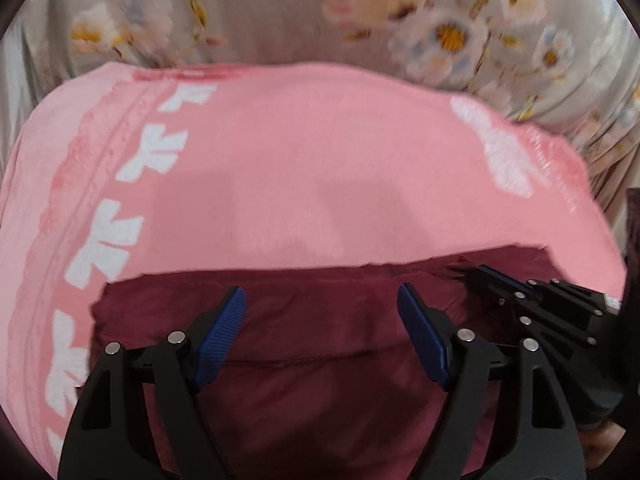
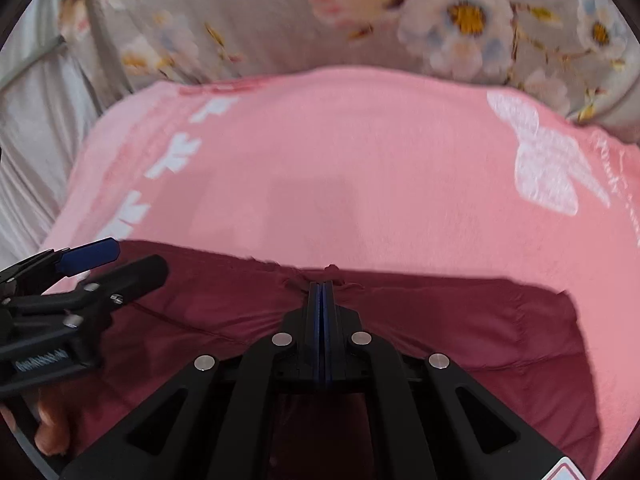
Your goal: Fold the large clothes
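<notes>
A dark maroon garment (image 1: 312, 320) lies folded on a pink towel (image 1: 300, 168) with white bow prints. My left gripper (image 1: 322, 300) is open and empty, its blue pads spread above the garment's near part. My right gripper (image 2: 323, 286) is shut on the garment's (image 2: 460, 320) far edge, the cloth bunched at its tips. The right gripper also shows at the right of the left wrist view (image 1: 496, 276), and the left gripper at the left of the right wrist view (image 2: 104, 256), open.
The pink towel (image 2: 360, 160) lies on a grey bedsheet with a flower print (image 1: 440, 28). White cloth (image 2: 36, 120) lies at the far left. A hand (image 2: 48, 420) holds the left gripper.
</notes>
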